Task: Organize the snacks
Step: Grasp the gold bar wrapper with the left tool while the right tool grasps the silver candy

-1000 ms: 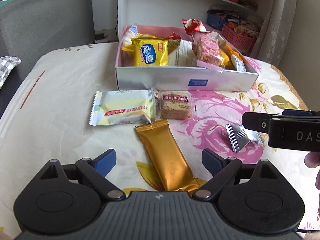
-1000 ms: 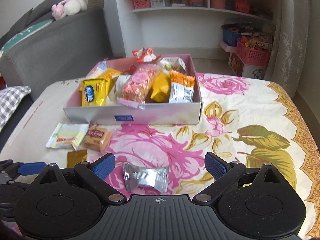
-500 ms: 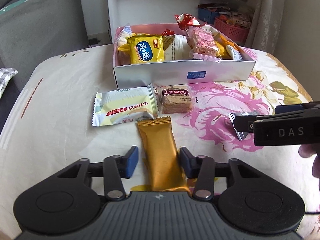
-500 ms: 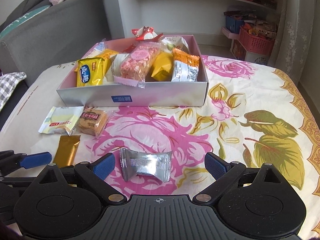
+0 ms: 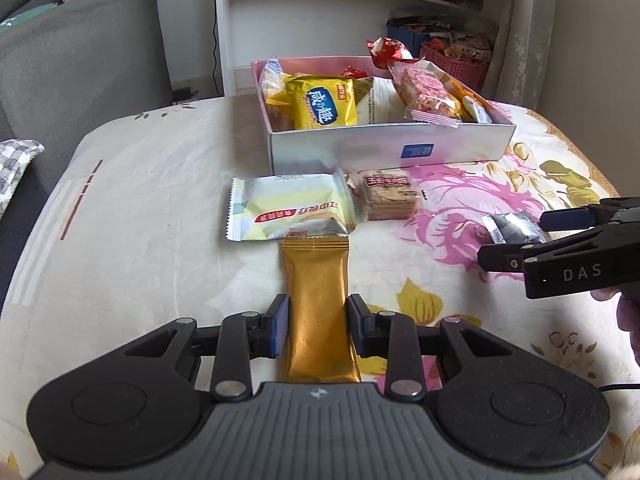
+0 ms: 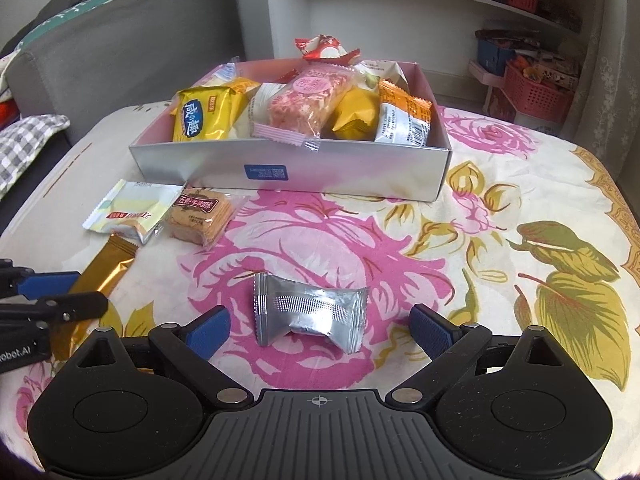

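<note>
A long gold snack bar [image 5: 316,280] lies on the flowered tablecloth, pointing toward the silver snack box [image 5: 392,148]. My left gripper [image 5: 316,320] straddles the bar's near end, its jaws closing with both blue pads against the wrapper's sides. In the right wrist view the same bar [image 6: 108,264] shows at the left with the left gripper [image 6: 52,292] on it. A crumpled silver packet [image 6: 310,308] lies between the wide-apart fingers of my right gripper [image 6: 320,330], which is open and not touching it. The box [image 6: 288,164] holds several snack packets.
A pale yellow packet [image 5: 288,208] and a clear-wrapped biscuit pack [image 5: 390,196] lie side by side in front of the box. A grey sofa [image 5: 80,60] stands left, white shelves [image 5: 320,8] behind, and a pink basket [image 6: 536,96] at the right. A hand [image 5: 628,312] holds the right gripper [image 5: 512,238].
The left gripper's jaws went from wide open to closed around the gold bar and moved forward along it. The right gripper sank slightly toward the silver packet, still open.
</note>
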`<state>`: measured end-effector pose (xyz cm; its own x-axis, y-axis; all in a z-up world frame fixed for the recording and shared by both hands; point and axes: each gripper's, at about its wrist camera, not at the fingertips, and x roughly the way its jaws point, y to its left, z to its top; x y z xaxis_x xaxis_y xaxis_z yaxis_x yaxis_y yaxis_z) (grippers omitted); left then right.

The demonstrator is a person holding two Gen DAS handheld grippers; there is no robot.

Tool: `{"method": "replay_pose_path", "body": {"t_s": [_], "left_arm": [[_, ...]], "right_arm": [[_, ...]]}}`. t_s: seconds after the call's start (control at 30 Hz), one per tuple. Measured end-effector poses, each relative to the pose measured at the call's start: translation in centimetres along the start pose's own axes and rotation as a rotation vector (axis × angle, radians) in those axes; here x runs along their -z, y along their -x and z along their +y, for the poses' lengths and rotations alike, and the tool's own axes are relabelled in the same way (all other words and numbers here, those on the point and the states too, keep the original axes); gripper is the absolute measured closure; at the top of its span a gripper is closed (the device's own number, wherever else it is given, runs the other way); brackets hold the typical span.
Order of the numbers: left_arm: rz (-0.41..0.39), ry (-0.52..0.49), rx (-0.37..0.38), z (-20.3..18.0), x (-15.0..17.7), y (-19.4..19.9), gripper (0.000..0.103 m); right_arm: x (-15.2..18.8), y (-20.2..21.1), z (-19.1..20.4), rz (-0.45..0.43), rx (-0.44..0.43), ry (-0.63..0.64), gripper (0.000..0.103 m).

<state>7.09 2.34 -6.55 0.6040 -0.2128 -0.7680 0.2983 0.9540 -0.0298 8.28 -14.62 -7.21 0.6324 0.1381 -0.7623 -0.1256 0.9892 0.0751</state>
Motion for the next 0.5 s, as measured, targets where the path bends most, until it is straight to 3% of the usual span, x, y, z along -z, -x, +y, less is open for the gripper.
{"method": "replay_pose_path", "body": {"t_s": [0.27,0.5], "left_arm": [[-0.015,0.022,0.009,1.3,0.1,-0.1,0.07],[-0.025,-0.007,-0.011,1.0,0.2,-0.5,0.048]], "right_arm": [[0.5,-0.1,0.7,-0.053,-0.01,0.038,0.005],[0.8,-0.1,1.2,-0.079,-0.013,0.068,0.006]]}}
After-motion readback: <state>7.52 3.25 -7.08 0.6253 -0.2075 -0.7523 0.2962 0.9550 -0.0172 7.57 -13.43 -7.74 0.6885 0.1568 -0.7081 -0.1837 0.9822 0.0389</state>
